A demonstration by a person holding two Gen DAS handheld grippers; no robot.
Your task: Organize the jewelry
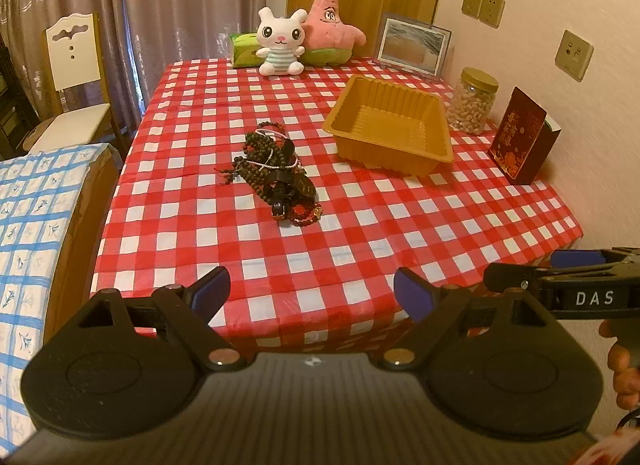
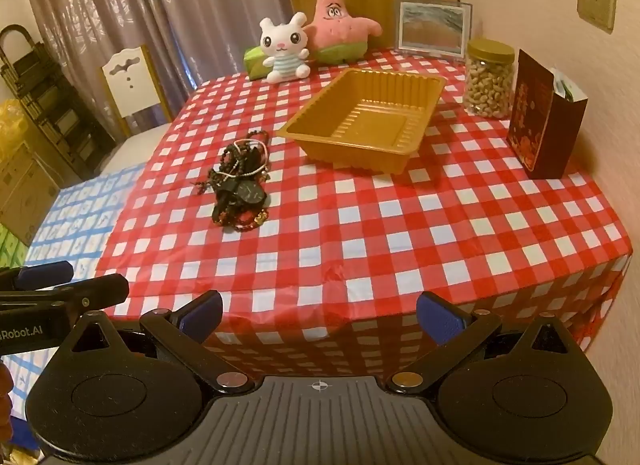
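- Nothing's sorted yet as far as I can tell: the tangled heap of dark bead bracelets, a black watch and a red bead string point(image 1: 276, 173) sits mid-table on the red-and-white checked tablecloth point(image 1: 360, 233).
- The empty ribbed gold plastic tray point(image 1: 390, 123) is near the heap, toward the wall side. Looks like the obvious destination, though that's my guess.
- The left gripper point(image 1: 312, 295) and right gripper point(image 2: 320, 317) both hang at the near table edge, jaws spread wide, nothing between the blue pads, well apart from the pile.
- So basically everything's left to do.
- Hard to count pieces, the strands overlap too much. The holder's hand point(image 1: 624, 369) is cut off at the frame edge.
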